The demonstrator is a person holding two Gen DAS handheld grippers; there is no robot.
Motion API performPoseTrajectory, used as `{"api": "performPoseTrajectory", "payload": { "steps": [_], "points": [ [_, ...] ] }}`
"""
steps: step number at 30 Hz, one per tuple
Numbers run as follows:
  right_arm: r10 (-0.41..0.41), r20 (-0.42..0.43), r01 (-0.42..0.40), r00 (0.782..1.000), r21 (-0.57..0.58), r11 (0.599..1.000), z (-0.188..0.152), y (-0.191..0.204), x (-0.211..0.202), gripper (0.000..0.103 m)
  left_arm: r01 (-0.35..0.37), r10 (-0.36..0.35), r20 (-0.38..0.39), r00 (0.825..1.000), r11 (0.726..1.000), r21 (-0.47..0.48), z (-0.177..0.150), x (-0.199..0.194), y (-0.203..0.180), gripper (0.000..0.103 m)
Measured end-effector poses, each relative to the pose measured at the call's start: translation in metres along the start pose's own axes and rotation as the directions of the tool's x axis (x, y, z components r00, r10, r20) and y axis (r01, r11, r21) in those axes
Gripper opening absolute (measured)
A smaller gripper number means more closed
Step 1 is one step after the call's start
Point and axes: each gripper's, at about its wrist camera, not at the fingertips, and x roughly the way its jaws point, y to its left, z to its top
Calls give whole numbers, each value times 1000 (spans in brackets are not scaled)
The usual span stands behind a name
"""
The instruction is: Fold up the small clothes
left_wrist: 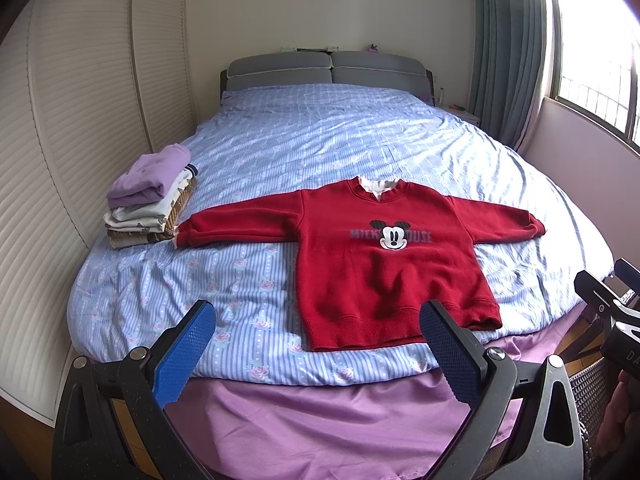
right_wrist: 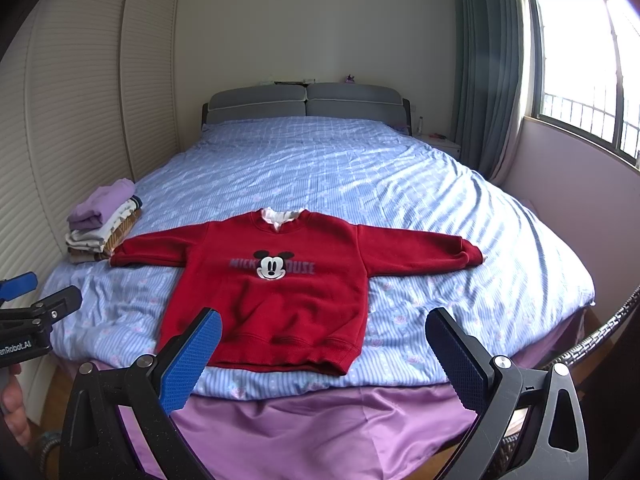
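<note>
Both the left gripper (left_wrist: 316, 344) and the right gripper (right_wrist: 322, 350) hang wide apart and empty off the foot of the bed (left_wrist: 360, 140), the red sweater (left_wrist: 384, 264) spread flat just ahead of them, a pile of folded clothes (left_wrist: 150, 196) farther left.

We see a small red long-sleeved sweatshirt with a cartoon mouse face (right_wrist: 276, 280) lying flat, front up, sleeves spread, on the blue striped floral bedspread (right_wrist: 360, 176). Our right gripper (right_wrist: 324, 356) hangs at the foot of the bed, its blue-padded jaws spread wide and empty. The left gripper (right_wrist: 28, 312) shows at the left edge. A stack of folded clothes topped by a lilac garment (right_wrist: 102, 220) sits just beside the sweatshirt's sleeve cuff.
</note>
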Motion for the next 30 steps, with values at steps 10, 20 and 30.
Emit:
{"api": "performPoseTrajectory", "payload": {
  "steps": [10,20,30],
  "points": [
    [-1,-1,1,1000,0,1000,0,4,0,103,2,-2,0,1000,1000,-2,0,0,-1,103],
    [4,-8,-4,1000,1,1000,-1,0,14,103,6,-6,-8,1000,1000,15,6,11,-9,103],
    [-41,-21,42,999,44,998,28,-15,56,103,11,-11,32,999,1000,0,45,49,-25,103]
  ]
}}
